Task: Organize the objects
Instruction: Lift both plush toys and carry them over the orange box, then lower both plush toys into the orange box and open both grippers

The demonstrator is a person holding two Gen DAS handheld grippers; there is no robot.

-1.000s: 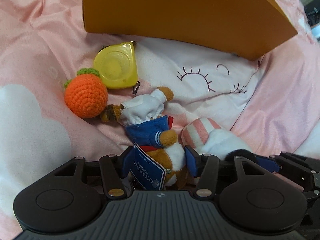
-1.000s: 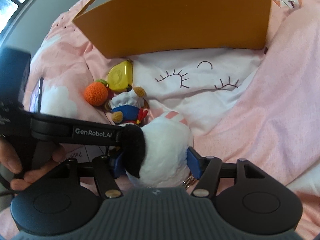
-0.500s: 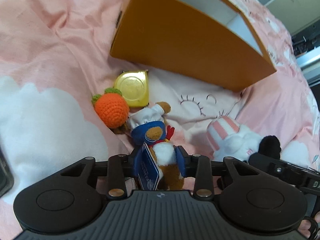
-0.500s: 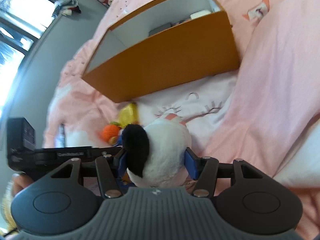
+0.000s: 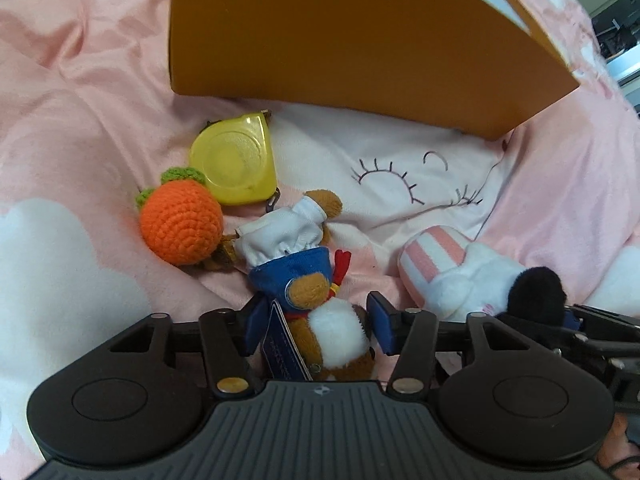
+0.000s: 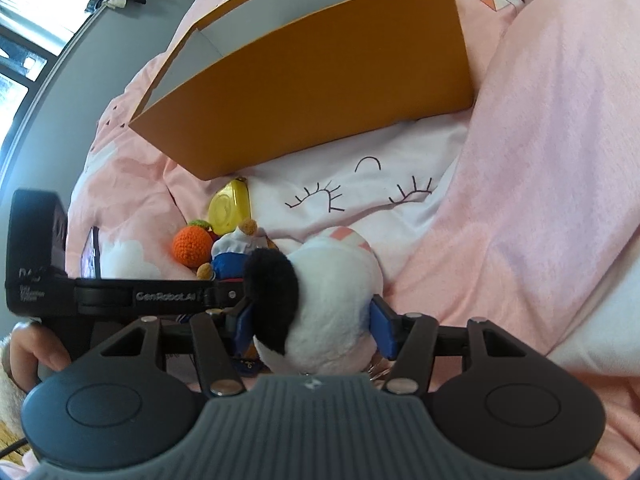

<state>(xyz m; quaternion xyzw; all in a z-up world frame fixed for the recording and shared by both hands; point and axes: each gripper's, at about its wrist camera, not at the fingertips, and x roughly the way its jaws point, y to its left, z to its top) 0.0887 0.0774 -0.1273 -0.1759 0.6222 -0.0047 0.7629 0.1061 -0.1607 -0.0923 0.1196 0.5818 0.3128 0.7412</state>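
A pink bedspread (image 5: pixel 80 92) with white cloud patches covers the bed; the orange box (image 5: pixel 340 40) sits on it; the left gripper (image 5: pixel 316 322), jaws just reopened, straddles the brown plush toy (image 5: pixel 340 336) loosely; the right gripper (image 6: pixel 312 324) clamps the white plush (image 6: pixel 332 304); a window (image 6: pixel 24 12) shows beyond.

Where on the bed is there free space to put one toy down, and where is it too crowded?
Free: the white patch with drawn eyelashes, between the orange box and the striped plush; also the pink cover to the right. Crowded: the yellow tape measure, crochet orange and sailor plush lie close together.
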